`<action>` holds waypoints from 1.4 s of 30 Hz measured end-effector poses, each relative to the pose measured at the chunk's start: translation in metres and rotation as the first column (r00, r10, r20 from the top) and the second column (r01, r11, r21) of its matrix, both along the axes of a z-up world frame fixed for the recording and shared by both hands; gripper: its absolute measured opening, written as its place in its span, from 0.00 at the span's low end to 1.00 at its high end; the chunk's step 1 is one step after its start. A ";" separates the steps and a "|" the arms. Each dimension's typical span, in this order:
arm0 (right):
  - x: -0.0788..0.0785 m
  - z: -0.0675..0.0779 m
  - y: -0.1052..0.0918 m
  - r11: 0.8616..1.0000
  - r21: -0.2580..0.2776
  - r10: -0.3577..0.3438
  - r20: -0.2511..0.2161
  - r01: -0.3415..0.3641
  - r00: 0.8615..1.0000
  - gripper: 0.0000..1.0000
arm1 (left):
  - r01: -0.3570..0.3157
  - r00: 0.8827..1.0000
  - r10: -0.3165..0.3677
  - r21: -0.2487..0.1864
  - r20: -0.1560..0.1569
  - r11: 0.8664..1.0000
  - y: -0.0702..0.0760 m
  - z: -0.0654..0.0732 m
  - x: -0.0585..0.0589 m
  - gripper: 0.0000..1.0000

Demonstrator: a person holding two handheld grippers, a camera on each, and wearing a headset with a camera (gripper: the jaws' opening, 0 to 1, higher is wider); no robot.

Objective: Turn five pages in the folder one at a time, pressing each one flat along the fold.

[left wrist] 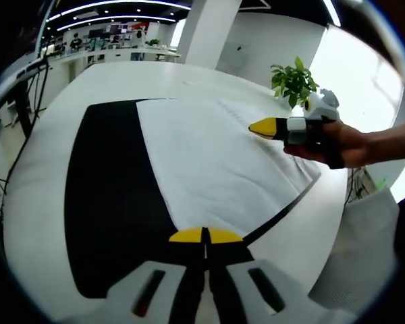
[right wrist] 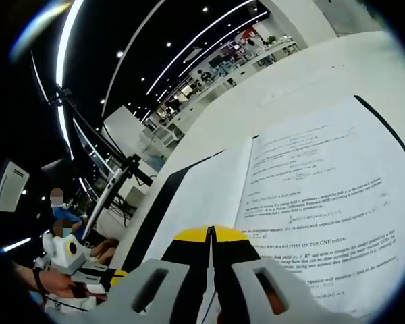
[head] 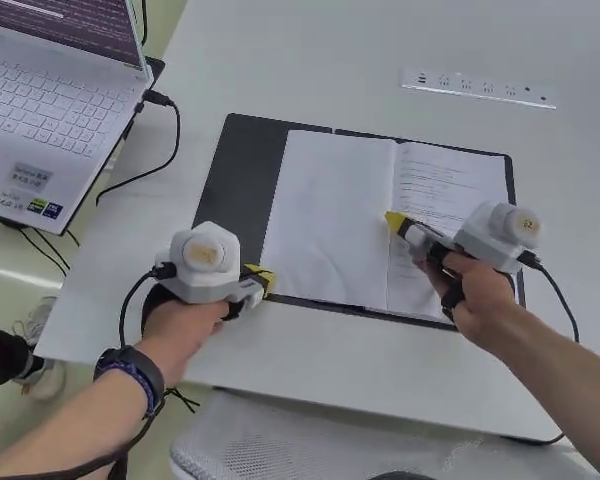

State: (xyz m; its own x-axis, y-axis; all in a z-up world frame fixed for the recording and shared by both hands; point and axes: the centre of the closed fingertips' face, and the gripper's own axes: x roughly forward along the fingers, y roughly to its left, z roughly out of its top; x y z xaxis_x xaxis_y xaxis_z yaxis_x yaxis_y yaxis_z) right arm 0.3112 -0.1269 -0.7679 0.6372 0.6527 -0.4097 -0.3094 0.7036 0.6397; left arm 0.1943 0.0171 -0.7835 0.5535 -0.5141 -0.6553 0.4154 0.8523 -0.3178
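An open black folder [head: 242, 170] lies on the white table. A blank turned page [head: 328, 220] covers its left half and a printed page [head: 450, 190] lies on the right. My right gripper [head: 393, 221] is shut, its yellow tips resting on the paper at the fold [head: 390, 230]. In the right gripper view the shut tips [right wrist: 210, 235] sit just over the fold with the printed page [right wrist: 324, 196] beyond. My left gripper [head: 263, 279] is shut at the folder's near left edge. The left gripper view shows its yellow tips [left wrist: 205, 235] over the black cover [left wrist: 108, 202] and the right gripper [left wrist: 264, 126] across the page.
A white laptop [head: 50, 100] stands at the far left with a black cable [head: 165, 150] running toward the folder. A white power strip [head: 478, 88] lies at the back right. The table's near edge [head: 280, 385] is close to my hands.
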 end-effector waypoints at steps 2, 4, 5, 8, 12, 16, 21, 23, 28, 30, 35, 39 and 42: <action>0.001 -0.003 0.001 1.000 -0.010 0.005 -0.003 -0.005 1.000 0.00 | -0.005 1.000 0.005 0.000 0.001 1.000 0.000 0.000 0.000 0.00; 0.001 -0.006 -0.001 1.000 -0.013 0.005 -0.009 -0.005 1.000 0.00 | -0.010 1.000 0.010 0.002 0.000 1.000 0.000 -0.001 0.001 0.00; 0.004 -0.004 0.000 1.000 0.026 -0.012 -0.012 0.012 1.000 0.00 | -0.012 1.000 0.012 0.001 -0.003 1.000 0.001 -0.001 0.001 0.00; 0.003 -0.003 0.001 1.000 0.009 0.008 0.001 -0.008 1.000 0.00 | -0.013 1.000 0.013 0.001 -0.012 1.000 0.002 -0.004 0.003 0.00; 0.012 -0.002 -0.001 1.000 0.023 -0.016 0.020 0.015 1.000 0.00 | 0.005 1.000 -0.005 0.015 -0.001 1.000 0.003 -0.005 0.004 0.00; 0.020 0.001 0.004 0.999 0.039 -0.023 0.025 0.022 0.999 0.00 | 0.004 1.000 -0.003 0.016 -0.005 1.000 0.004 -0.006 0.005 0.00; 0.028 0.004 0.005 0.996 0.064 -0.066 0.025 0.064 0.997 0.00 | 0.007 1.000 -0.007 0.028 -0.006 1.000 0.003 -0.007 0.006 0.00; 0.030 0.006 0.007 0.995 0.066 -0.071 0.032 0.069 0.997 0.00 | 0.006 1.000 -0.006 0.029 -0.010 1.000 0.004 -0.008 0.006 0.00; 0.043 0.009 0.007 0.988 0.093 -0.124 0.034 0.120 0.992 0.00 | 0.002 1.000 -0.001 0.036 -0.015 0.999 0.004 -0.008 0.006 0.00; 0.049 0.010 0.007 0.984 0.108 -0.148 0.031 0.144 0.989 0.00 | -0.003 1.000 0.004 0.034 -0.019 0.999 0.004 -0.009 0.006 0.00; 0.059 0.009 0.008 0.980 0.114 -0.166 0.032 0.161 0.986 0.00 | -0.016 0.999 0.017 0.033 -0.033 0.999 0.004 -0.009 0.006 0.00; 0.067 0.009 0.007 0.977 0.113 -0.188 0.038 0.183 0.981 0.00 | -0.012 0.999 0.015 0.062 -0.042 0.998 0.002 -0.009 0.007 0.00; 0.078 0.007 0.004 0.970 0.118 -0.217 0.037 0.211 0.975 0.00 | -0.006 0.999 0.009 0.073 -0.044 0.997 0.003 -0.010 0.007 0.00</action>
State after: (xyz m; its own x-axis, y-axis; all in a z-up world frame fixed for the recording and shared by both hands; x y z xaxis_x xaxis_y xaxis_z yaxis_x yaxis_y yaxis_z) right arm 0.3891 -0.1227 -0.7606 0.7850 0.5390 -0.3055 -0.1928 0.6811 0.7063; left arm 0.2011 0.0201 -0.7937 0.5270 -0.4597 -0.7148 0.3959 0.8770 -0.2722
